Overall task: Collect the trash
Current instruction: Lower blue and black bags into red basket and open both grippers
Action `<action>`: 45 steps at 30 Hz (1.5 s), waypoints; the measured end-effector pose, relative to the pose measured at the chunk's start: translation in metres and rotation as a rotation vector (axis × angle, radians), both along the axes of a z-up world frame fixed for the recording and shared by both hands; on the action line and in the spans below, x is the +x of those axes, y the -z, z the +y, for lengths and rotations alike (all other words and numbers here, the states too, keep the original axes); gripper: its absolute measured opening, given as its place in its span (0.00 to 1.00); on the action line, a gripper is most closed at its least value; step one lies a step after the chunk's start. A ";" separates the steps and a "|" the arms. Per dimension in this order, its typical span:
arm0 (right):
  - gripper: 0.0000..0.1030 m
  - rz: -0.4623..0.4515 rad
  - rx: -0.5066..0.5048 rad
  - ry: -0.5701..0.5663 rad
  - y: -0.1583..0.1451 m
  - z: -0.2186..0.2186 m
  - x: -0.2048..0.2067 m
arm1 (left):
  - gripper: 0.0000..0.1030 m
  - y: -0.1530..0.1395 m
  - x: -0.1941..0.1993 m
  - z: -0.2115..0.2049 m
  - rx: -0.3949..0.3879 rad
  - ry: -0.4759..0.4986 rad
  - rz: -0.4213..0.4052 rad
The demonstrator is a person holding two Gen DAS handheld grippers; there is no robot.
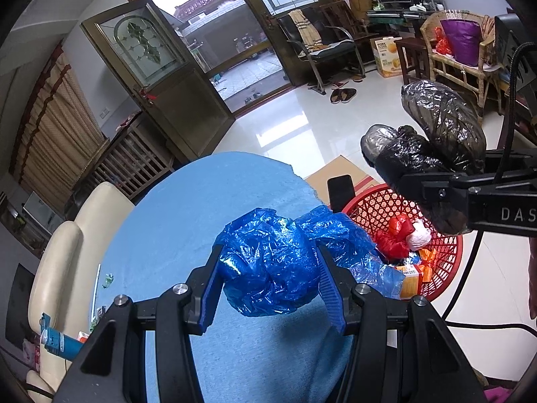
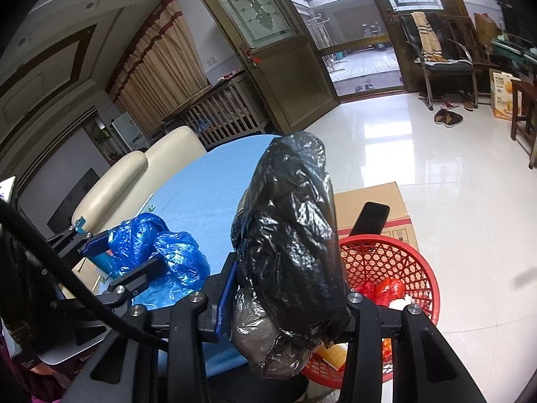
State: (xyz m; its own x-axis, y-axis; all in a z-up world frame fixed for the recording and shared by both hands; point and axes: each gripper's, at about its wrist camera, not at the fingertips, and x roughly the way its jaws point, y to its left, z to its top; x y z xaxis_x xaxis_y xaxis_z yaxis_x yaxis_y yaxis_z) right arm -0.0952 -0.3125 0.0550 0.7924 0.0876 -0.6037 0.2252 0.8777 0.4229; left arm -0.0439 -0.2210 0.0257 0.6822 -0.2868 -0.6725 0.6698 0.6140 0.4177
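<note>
With both loads clamped, carry each over the red mesh basket (image 1: 449, 252) before release. The left gripper (image 1: 268, 268) is closed on the crumpled blue plastic bag (image 1: 275, 268) above the blue tablecloth (image 1: 188, 208); the right gripper (image 2: 288, 288) pinches the black plastic bag (image 2: 295, 235) beside the basket rim. Release only once centred over the opening.

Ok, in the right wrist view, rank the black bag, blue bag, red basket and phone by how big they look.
1. Black bag, though it sits closest to the camera.
2. Red basket, partly hidden, so its place against the black bag is unsure.
3. Blue bag.
4. Phone, smallest.
</note>
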 end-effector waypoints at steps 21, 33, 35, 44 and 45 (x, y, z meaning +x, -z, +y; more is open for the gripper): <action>0.45 0.077 0.087 0.122 0.009 -0.029 -0.006 | 0.54 0.011 0.015 -0.031 0.038 0.047 0.058; 0.45 0.129 0.150 0.161 0.022 -0.046 -0.005 | 0.54 0.023 0.028 -0.043 0.058 0.038 0.116; 0.45 0.136 0.158 0.165 0.023 -0.047 -0.003 | 0.54 0.025 0.029 -0.045 0.061 0.038 0.127; 0.45 0.167 0.197 0.190 0.030 -0.053 0.002 | 0.54 0.045 0.036 -0.058 0.062 0.037 0.222; 0.45 0.170 0.200 0.192 0.031 -0.053 0.003 | 0.54 0.047 0.037 -0.059 0.063 0.037 0.230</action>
